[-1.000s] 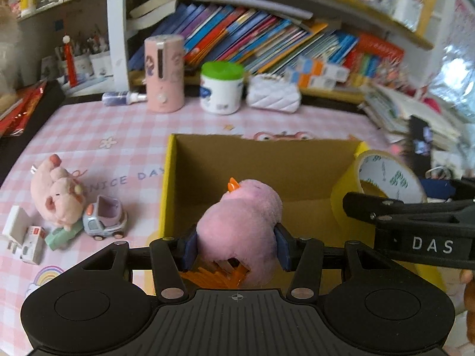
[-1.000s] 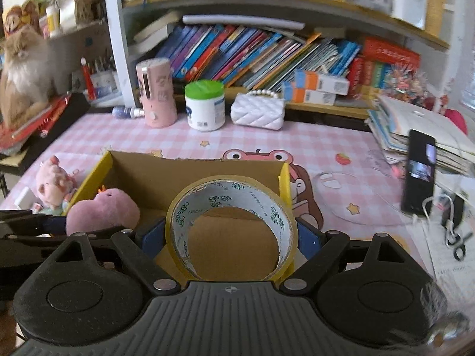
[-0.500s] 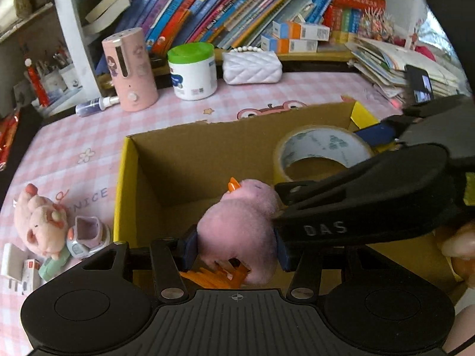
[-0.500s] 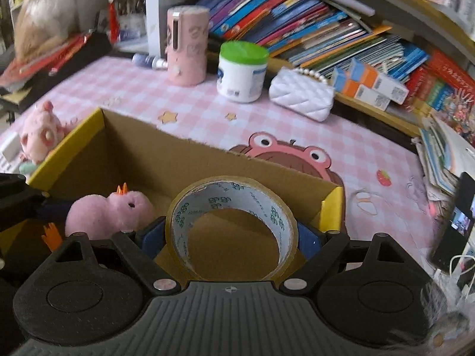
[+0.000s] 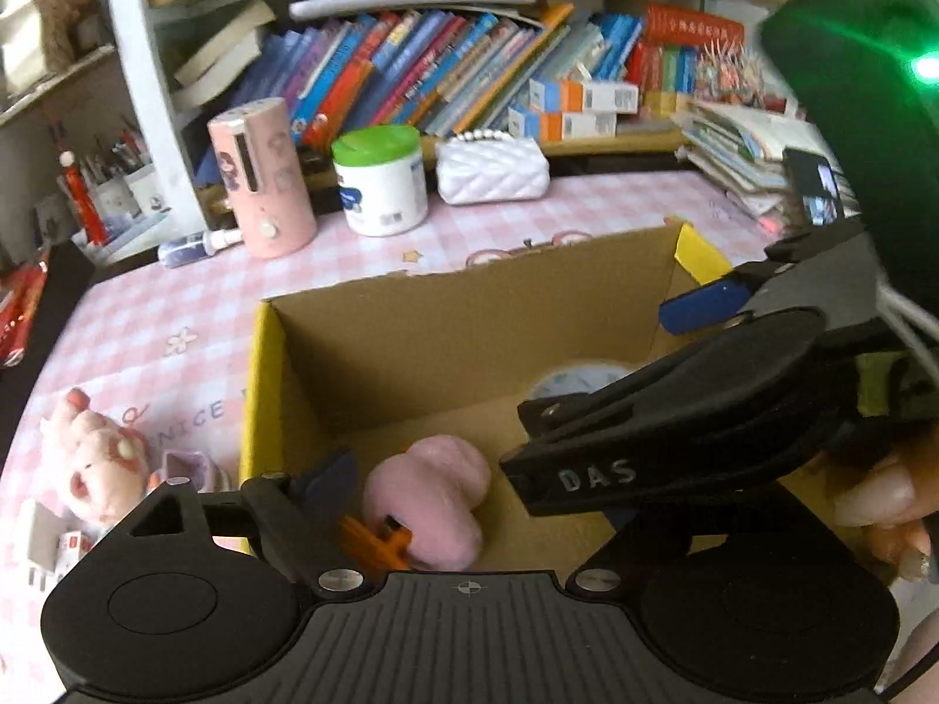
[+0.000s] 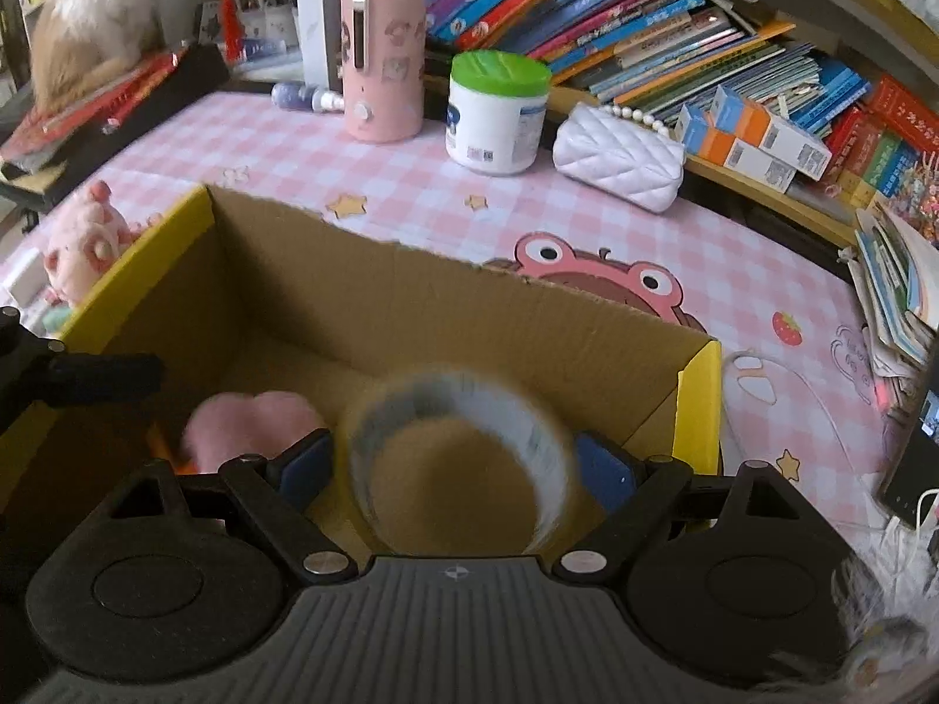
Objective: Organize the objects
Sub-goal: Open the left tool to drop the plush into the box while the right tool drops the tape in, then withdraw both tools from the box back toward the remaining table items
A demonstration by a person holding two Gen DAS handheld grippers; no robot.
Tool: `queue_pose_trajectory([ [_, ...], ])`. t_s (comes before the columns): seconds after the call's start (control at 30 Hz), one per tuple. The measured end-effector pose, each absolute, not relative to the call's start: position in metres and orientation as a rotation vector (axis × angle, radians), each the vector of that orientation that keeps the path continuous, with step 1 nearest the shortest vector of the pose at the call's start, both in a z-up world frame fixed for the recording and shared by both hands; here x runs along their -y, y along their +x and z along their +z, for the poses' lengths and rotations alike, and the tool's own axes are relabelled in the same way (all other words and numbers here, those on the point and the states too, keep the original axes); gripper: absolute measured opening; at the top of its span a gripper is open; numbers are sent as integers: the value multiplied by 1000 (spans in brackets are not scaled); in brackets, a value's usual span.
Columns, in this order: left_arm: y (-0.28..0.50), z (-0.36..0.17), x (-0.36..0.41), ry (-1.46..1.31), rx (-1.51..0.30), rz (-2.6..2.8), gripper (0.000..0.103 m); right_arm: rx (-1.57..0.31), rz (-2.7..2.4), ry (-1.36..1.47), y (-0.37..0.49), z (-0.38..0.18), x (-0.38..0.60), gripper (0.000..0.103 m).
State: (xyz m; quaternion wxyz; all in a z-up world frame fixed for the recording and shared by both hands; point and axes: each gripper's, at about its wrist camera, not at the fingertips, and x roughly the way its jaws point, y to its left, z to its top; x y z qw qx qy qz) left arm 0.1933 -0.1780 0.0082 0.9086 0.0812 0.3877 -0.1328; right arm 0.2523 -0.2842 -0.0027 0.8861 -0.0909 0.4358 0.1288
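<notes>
A yellow-edged cardboard box [image 5: 258, 352] [image 6: 698, 399] stands on the pink checked table. A pink plush chick [image 5: 428, 493] [image 6: 252, 422] lies inside it, free of my left gripper [image 5: 469, 487], whose jaws are spread open above it. A tape roll [image 6: 458, 452] is blurred, dropping inside the box between the open fingers of my right gripper [image 6: 452, 469]. In the left wrist view only a bit of the roll [image 5: 569, 378] shows behind the right gripper's body.
A pink pig plush [image 5: 94, 469] [image 6: 76, 246], toy car [image 5: 188, 469] and white charger [image 5: 41, 534] lie left of the box. Pink dispenser [image 6: 381, 58], green-lidded jar [image 6: 499, 111] and white purse [image 6: 616, 158] stand behind, before bookshelves. A phone [image 6: 915, 457] lies right.
Both grippers lowered into the box and opened. The plush chick dropped from the left gripper to the box floor; the tape roll left the right gripper and is falling.
</notes>
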Motion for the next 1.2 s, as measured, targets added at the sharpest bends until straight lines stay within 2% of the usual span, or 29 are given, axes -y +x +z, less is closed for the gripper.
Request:
queue_pose_trajectory([
  [0.37, 141, 51, 142, 82, -665, -323, 92, -709, 192, -52, 188, 59, 279, 91],
  [0.63, 97, 62, 96, -18, -619, -332, 96, -567, 13, 68, 115, 82, 286, 93],
  [0.8, 75, 52, 62, -87, -641, -306, 97, -520, -124, 115, 71, 78, 277, 93],
  [0.93, 57, 33, 42, -41, -657, -266, 100, -521, -199, 121, 39, 62, 258, 93],
  [1.2, 26, -2, -3, -26, -786, -177, 100, -653, -237, 97, -2, 20, 213, 93],
])
